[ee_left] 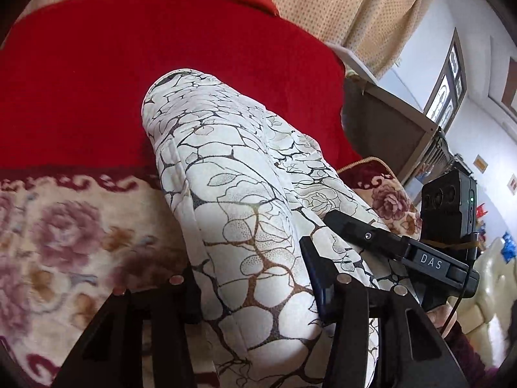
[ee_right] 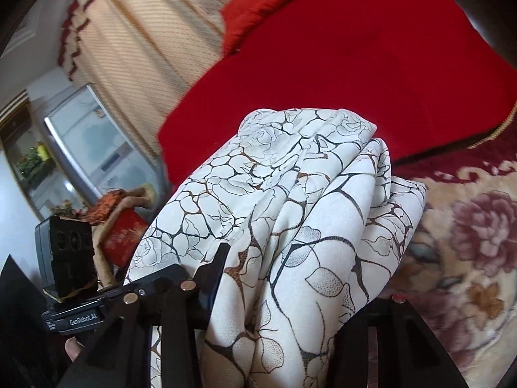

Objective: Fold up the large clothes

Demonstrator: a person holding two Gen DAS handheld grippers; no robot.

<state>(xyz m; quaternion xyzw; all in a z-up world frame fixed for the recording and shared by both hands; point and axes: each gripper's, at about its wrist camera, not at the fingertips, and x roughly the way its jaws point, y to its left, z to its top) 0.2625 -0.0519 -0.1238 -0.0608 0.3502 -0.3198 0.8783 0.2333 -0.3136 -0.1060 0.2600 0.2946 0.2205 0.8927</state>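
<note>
A large white garment [ee_left: 232,200] printed with black and brown flower outlines is bunched into a thick roll above the bed. My left gripper [ee_left: 252,278] is shut on its near end, the cloth filling the gap between the fingers. In the right wrist view the same garment [ee_right: 290,213] hangs in folds, and my right gripper [ee_right: 300,294] is shut on it, with cloth draped over the fingers. The right gripper's body [ee_left: 420,258] shows in the left wrist view, right beside the roll. The left gripper's body [ee_right: 80,291] shows low left in the right wrist view.
A red blanket [ee_left: 129,80] covers the far part of the bed. A cream blanket with pink roses [ee_left: 64,242] covers the near part. Cream dotted curtains [ee_right: 129,48] hang behind. A window [ee_right: 90,148] and a red box [ee_right: 124,232] lie to the left.
</note>
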